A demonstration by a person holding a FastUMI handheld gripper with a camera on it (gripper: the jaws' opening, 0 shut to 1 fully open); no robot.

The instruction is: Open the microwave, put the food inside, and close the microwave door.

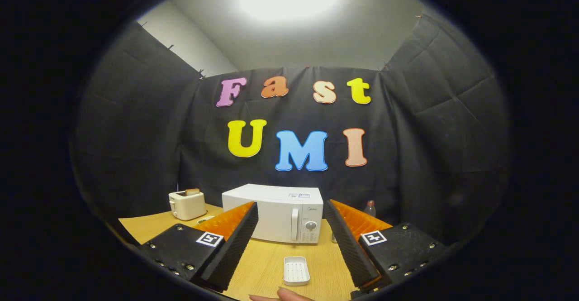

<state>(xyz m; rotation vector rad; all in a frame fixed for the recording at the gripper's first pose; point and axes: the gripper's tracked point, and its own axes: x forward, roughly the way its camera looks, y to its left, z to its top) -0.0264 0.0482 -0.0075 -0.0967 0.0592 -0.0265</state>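
A big wooden table fills the low part of the booth. On it, at the back, sits a white microwave. Its door is closed, and its handle stands up straight next to the round knob. To the left of the microwave, well apart from it, stands a small white toaster with a piece of toast poking out of the top. A clear bottle peeks out behind the microwave's right side.

The gripper hangs above the table with its two fingers spread wide apart, and they hold nothing. Between the fingers, closer than the microwave, a little white tray lies flat on the table. Whether it has food in it is hard to tell. A fingertip pokes in just below the tray.
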